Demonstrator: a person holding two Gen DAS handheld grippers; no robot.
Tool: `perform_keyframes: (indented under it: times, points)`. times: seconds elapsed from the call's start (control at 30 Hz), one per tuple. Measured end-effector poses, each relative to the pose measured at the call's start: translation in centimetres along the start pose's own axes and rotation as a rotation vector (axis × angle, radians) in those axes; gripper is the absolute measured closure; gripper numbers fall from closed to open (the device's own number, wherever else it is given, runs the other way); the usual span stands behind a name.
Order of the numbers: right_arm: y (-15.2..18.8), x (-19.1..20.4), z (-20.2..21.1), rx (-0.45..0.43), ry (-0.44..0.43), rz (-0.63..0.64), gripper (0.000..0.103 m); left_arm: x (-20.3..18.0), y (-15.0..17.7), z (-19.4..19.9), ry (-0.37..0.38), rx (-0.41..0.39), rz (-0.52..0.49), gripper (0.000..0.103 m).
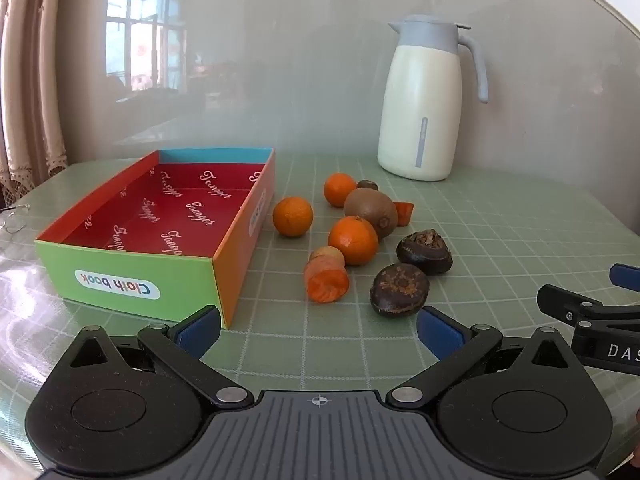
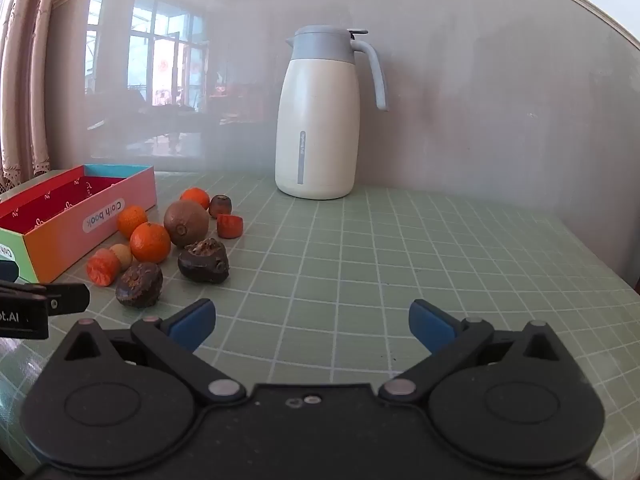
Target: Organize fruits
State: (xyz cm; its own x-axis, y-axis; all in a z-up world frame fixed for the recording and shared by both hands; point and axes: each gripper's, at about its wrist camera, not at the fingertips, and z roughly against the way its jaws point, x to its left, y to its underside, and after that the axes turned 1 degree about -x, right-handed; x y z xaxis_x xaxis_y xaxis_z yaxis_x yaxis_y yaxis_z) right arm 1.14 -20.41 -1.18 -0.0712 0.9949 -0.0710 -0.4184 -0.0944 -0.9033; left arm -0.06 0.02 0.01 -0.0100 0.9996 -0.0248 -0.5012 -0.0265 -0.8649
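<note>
On the green gridded worktop (image 1: 500,220), your fruits (image 1: 354,240) lie loose just beside the empty box (image 1: 132,276). Your left gripper (image 1: 318,330) and right gripper (image 2: 312,322) both gape wide, fingers holding nothing.

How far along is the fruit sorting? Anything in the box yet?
Done: nothing; the box is empty. In hand: nothing; the left tongs and right tongs are both open and empty, short of the pile. Left: everything on the mat beside the box: three oranges, a kiwi, carrot pieces and dark brown pieces.
</note>
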Motion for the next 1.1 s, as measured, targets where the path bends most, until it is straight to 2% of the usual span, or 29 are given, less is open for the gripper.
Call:
perform_keyframes:
  times: [0.37, 1.1]
  points:
    - [-0.01, -0.11, 0.24, -0.006, 0.002, -0.008, 0.000, 0.39, 0.43, 0.43, 0.052, 0.007, 0.044, 0.000]
    - [-0.18, -0.23, 0.17, 0.000, 0.001, -0.008, 0.000, 0.15, -0.10, -0.10, 0.048, 0.022, 0.020, 0.000]
